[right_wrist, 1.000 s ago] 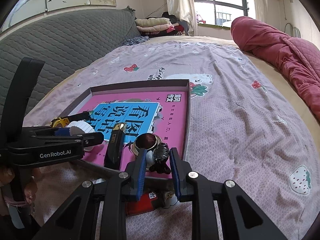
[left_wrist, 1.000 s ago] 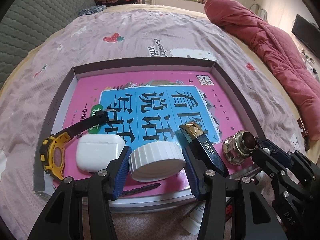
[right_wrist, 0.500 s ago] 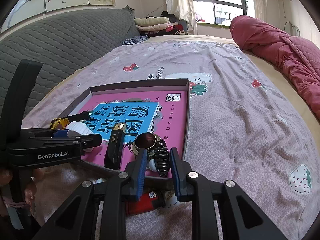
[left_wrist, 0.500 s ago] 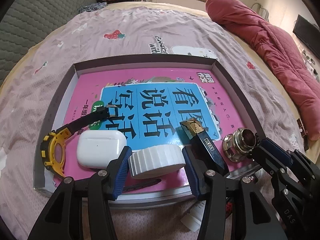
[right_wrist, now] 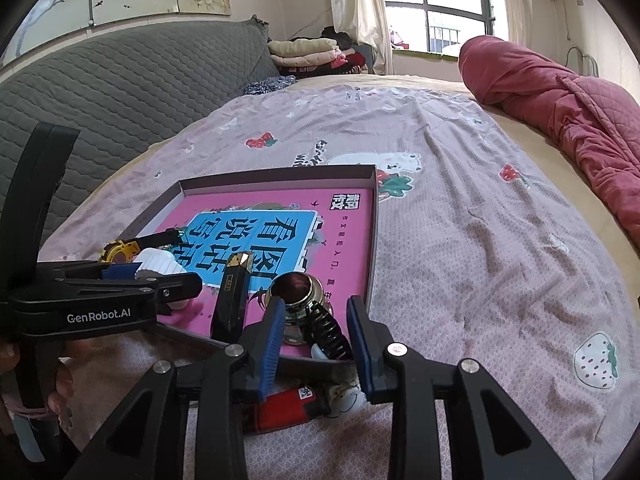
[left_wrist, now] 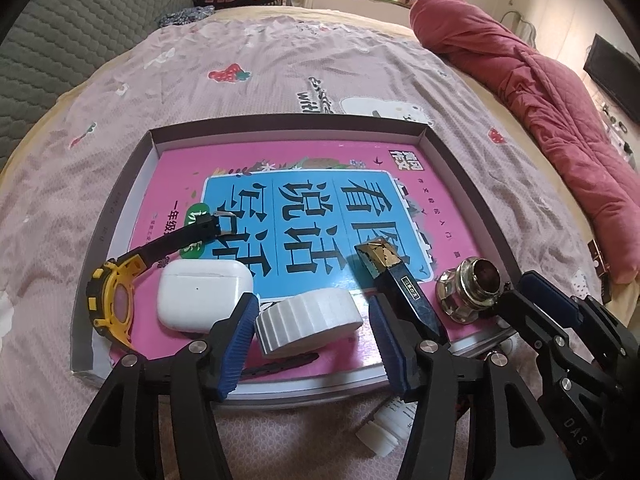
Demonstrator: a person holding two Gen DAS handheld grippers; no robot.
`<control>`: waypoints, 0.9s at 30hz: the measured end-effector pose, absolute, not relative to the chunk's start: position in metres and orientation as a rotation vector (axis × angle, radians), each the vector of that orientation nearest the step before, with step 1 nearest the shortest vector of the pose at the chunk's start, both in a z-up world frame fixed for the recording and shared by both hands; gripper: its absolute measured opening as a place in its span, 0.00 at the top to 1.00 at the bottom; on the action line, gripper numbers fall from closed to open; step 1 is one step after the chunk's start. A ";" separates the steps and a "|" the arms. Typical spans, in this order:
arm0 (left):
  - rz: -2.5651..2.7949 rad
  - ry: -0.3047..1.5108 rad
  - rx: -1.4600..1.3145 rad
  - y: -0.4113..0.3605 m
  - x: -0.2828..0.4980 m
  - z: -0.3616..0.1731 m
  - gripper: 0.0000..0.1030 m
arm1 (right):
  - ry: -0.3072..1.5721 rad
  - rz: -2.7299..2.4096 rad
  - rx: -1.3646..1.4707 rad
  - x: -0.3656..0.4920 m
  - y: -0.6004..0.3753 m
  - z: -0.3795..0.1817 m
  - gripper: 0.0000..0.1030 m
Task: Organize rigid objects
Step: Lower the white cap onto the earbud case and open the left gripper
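A shallow box tray [left_wrist: 448, 152] holding a pink book lies on the bed. On the book stand a yellow watch [left_wrist: 114, 300], a white earbud case [left_wrist: 204, 294], a white ribbed cap [left_wrist: 308, 320], a dark blue lighter [left_wrist: 404, 296] and a metal lens [left_wrist: 470, 286]. My left gripper [left_wrist: 312, 344] is open, its fingers either side of the white cap. My right gripper [right_wrist: 316, 334] is open over the tray's near corner. A black hair claw [right_wrist: 326, 330] lies between its fingers, beside the lens [right_wrist: 296, 290].
A red lighter [right_wrist: 280, 406] and a small white figure [right_wrist: 344, 394] lie on the bedsheet just in front of the tray. A white tube [left_wrist: 388, 426] lies there too. A red quilt [right_wrist: 560, 96] runs along the right side. A grey headboard [right_wrist: 120, 92] stands at the left.
My right gripper has opened and let go of the black hair claw, which now rests at the tray's near corner. My left gripper has pulled back slightly from the white cap.
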State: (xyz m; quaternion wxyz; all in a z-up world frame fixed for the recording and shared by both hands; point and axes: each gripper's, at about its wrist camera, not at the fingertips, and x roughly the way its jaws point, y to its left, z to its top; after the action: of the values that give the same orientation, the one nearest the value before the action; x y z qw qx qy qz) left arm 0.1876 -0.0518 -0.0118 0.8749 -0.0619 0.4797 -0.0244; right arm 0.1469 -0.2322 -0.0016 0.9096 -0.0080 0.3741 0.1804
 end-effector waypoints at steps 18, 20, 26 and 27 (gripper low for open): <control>0.006 0.919 -0.163 -0.025 0.176 0.016 0.37 | 0.732 0.365 0.003 0.145 -0.237 0.010 0.60; 0.008 0.914 -0.161 -0.023 0.175 0.018 0.37 | 0.731 0.366 0.003 0.145 -0.237 0.010 0.60; 0.005 0.904 -0.151 -0.024 0.168 0.026 0.37 | 0.725 0.368 0.005 0.145 -0.237 0.012 0.56; 0.005 0.901 -0.150 -0.024 0.167 0.028 0.37 | 0.724 0.368 0.006 0.145 -0.238 0.012 0.55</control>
State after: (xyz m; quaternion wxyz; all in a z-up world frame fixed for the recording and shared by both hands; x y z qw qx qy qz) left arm 0.1669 -0.0237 0.0277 0.8974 -0.0726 0.4351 0.0026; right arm 0.1447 -0.2375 0.0119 0.9187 0.0030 0.3521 0.1791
